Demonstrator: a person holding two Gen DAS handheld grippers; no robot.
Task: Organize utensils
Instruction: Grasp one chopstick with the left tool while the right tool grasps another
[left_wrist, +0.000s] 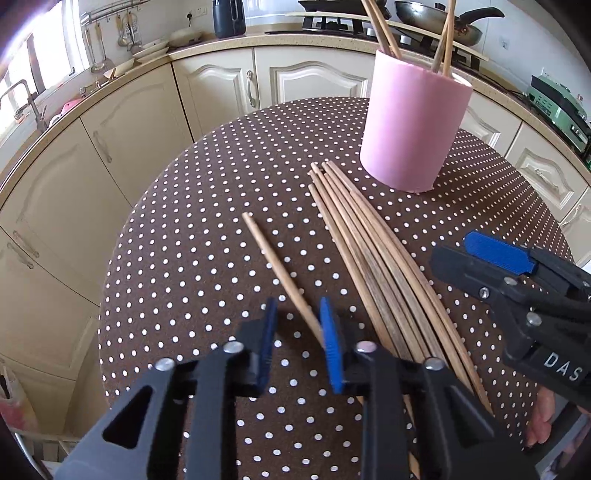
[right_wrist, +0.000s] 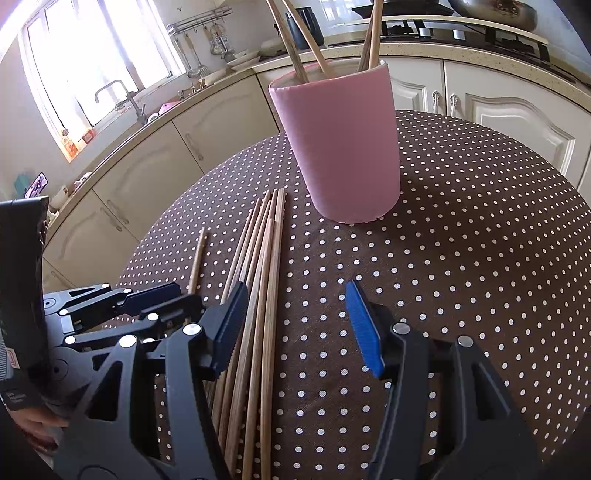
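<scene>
While smooth wooden chopsticks lie bundled | cylindrical pink holder upright

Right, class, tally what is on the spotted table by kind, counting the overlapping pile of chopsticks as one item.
Pink cylindrical cup: 1
Wooden chopsticks standing in the cup: 4
Lone wooden chopstick lying apart: 1
Pile of wooden chopsticks: 1
Total: 7

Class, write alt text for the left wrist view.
The left gripper straddles a single chopstick on a dotted tablecloth, its jaws still apart. A chopstick bundle lies beside it, below a pink holder; the right gripper waits nearby.
</scene>
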